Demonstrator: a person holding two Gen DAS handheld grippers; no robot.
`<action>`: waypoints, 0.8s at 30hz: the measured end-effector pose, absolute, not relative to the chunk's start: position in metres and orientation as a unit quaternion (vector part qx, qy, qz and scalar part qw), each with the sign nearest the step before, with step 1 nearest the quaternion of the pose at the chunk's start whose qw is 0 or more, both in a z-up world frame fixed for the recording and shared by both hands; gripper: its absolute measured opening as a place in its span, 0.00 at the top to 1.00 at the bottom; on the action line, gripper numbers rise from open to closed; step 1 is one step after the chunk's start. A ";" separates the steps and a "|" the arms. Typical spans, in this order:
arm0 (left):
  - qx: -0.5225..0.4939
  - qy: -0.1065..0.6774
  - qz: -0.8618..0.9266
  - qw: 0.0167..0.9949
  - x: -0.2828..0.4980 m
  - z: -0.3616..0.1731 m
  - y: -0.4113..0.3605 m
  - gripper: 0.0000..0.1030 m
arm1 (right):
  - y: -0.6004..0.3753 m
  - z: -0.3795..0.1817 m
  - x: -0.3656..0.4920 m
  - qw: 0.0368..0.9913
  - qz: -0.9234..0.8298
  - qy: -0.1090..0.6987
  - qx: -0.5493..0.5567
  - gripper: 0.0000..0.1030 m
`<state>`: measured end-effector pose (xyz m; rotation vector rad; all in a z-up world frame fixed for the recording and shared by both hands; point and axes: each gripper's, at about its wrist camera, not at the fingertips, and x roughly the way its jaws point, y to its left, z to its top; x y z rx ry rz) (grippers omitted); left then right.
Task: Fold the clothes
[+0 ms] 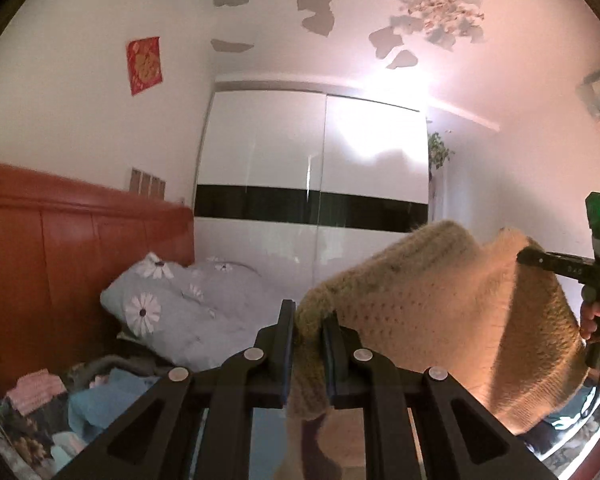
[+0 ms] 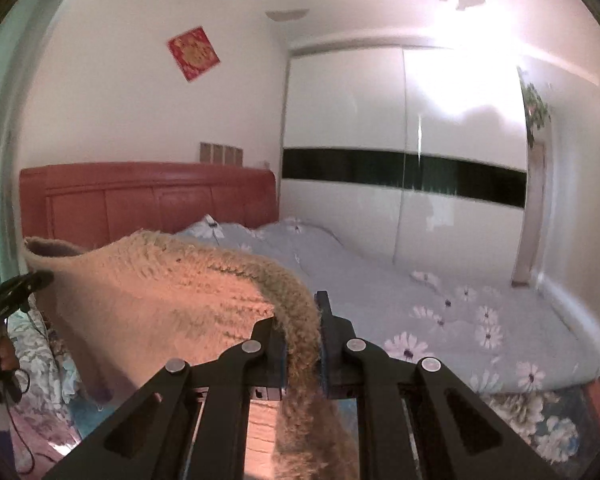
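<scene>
Both hand-held grippers are up in the air with a fuzzy tan knitted sweater (image 1: 440, 304) strung between them. The left hand-held gripper (image 1: 309, 320) has its jaws pressed together on a thick rolled edge of the knit, which hangs down between its fingers. The right hand-held gripper (image 2: 302, 316) is pinching the same sweater the same way, a band of the knit running down through its closed jaws. From the left wrist view, the right tool shows at the far right with a green light lit and fingers of the person's hand (image 1: 592, 316) around its handle. The sweater hangs above the bed (image 2: 380, 280), clear of the grey daisy-print duvet. Behind stand the red headboard (image 2: 148, 196) and a white wardrobe (image 2: 400, 128) with a black band.
</scene>
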<state>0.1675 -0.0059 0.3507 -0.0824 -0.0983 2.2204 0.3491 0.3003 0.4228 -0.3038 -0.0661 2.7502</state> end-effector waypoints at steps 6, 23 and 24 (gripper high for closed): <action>-0.051 -0.028 0.898 0.436 0.143 0.352 0.010 0.87 | 0.299 0.431 0.339 0.179 0.976 -0.044 -0.117 0.89; -0.315 0.089 0.860 0.391 -0.005 0.143 0.190 0.87 | 0.456 0.200 0.177 0.194 0.906 0.119 -0.356 0.89; -0.321 0.095 0.858 0.390 -0.012 0.136 0.198 0.87 | 0.467 0.190 0.171 0.196 0.902 0.131 -0.362 0.89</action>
